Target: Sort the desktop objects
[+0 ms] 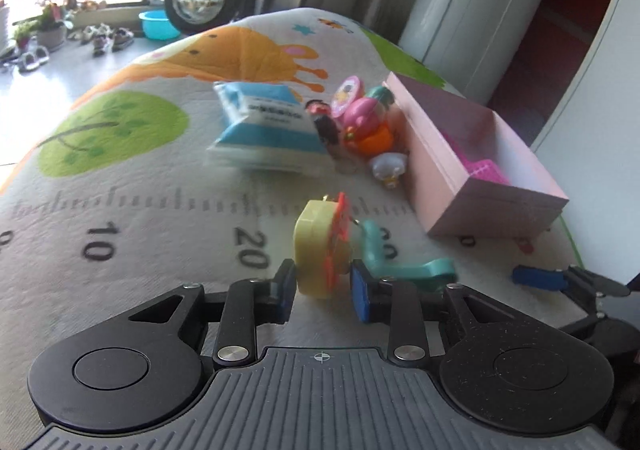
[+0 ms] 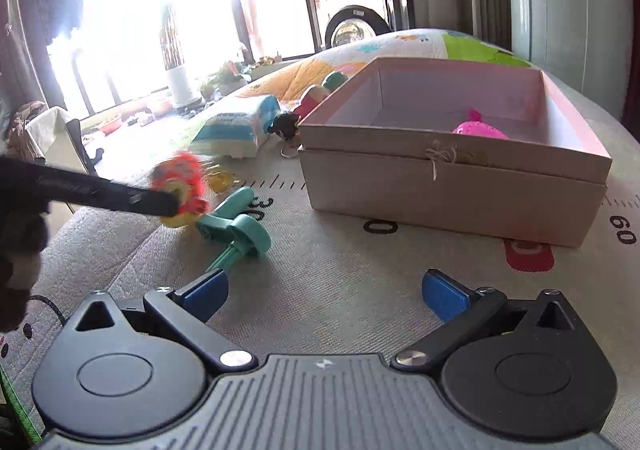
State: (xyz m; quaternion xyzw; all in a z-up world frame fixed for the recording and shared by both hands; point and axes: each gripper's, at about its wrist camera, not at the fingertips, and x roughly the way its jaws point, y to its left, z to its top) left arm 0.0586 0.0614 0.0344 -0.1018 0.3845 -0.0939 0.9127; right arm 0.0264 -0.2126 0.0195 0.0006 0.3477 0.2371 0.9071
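My left gripper (image 1: 323, 288) pinches the yellow toy (image 1: 320, 250) short of the pink box (image 1: 496, 205) (right gripper (image 2: 326, 296) gapes empty); shallow grip, it might slip.

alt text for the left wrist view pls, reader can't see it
The left gripper grips a yellow toy with an orange frill above a cartoon-print play mat. Ahead lie a teal plastic toy, a blue-and-white tissue pack, small figurines and an open pink cardboard box.

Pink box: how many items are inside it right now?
1 visible. A bright pink toy lies on the floor of the pink box, toward its near right side. The near wall hides part of the floor, so something small could be out of sight.
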